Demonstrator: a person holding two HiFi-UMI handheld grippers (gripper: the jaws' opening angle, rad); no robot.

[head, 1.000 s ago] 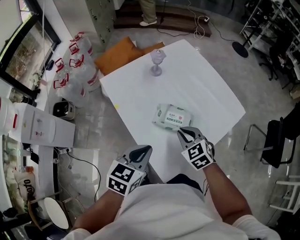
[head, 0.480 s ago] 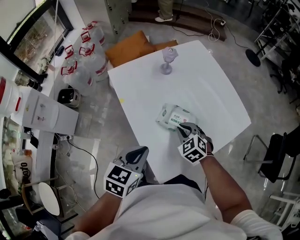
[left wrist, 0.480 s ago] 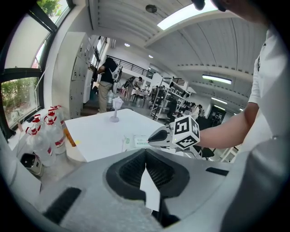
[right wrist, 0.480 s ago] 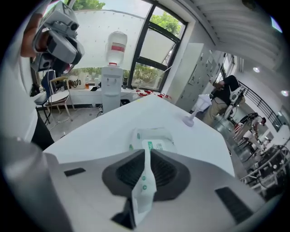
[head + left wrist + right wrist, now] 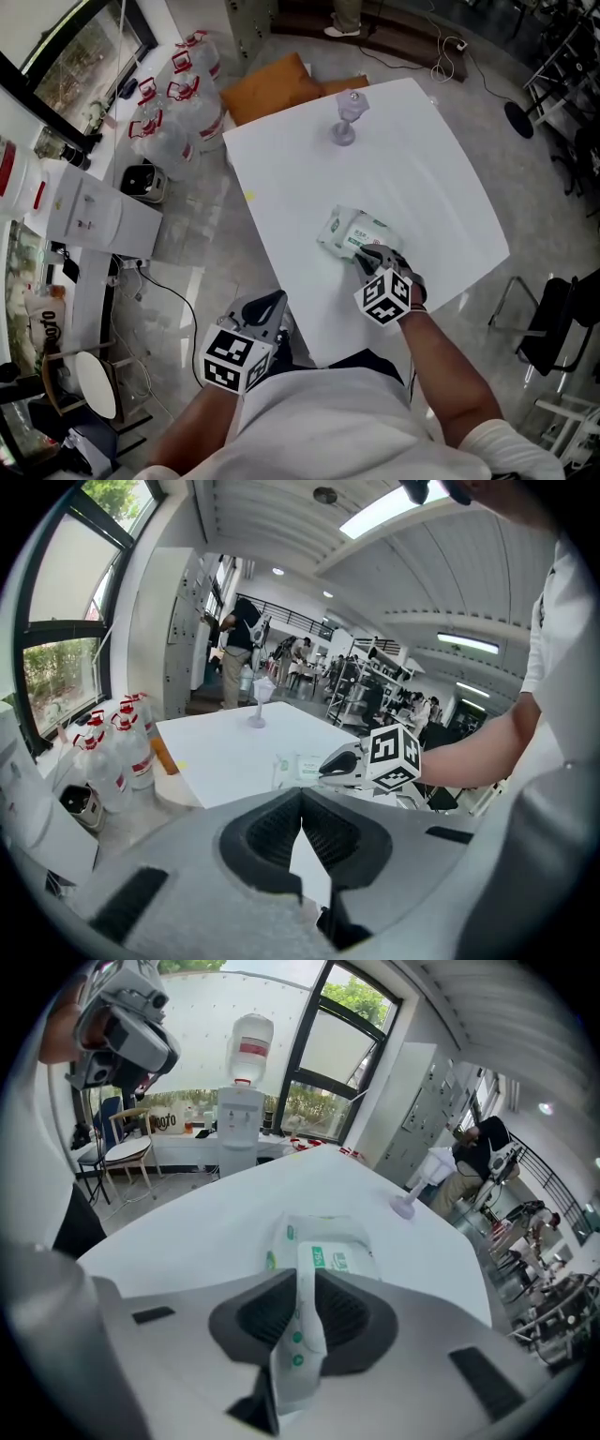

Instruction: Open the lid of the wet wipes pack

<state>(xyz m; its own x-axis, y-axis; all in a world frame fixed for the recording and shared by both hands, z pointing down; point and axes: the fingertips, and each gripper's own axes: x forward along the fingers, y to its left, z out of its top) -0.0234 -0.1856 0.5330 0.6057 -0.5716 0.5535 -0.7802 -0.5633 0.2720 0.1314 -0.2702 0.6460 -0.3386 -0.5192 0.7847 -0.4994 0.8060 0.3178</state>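
Note:
The wet wipes pack (image 5: 354, 232), white with green print, lies on the white table (image 5: 412, 159) near its front edge. My right gripper (image 5: 368, 255) is at the pack's near end. In the right gripper view the pack's (image 5: 326, 1241) sealed end flap stands between the pads of the right gripper (image 5: 300, 1283) and touches both; these jaws have just been opening. The lid label faces up beyond the jaws. My left gripper (image 5: 272, 302) hangs off the table's near left edge, its jaws together and holding nothing. In the left gripper view, the left gripper (image 5: 300, 794) points toward the pack (image 5: 298, 769).
A clear stemmed glass (image 5: 347, 117) stands at the table's far side. Left of the table are several water bottles (image 5: 173, 94), a water dispenser (image 5: 89, 211) and an orange cushion (image 5: 272, 86). A black chair (image 5: 553, 319) stands at the right.
My right gripper has moved forward and down onto the near end of the pack. My left gripper has sunk a little at the table's edge.

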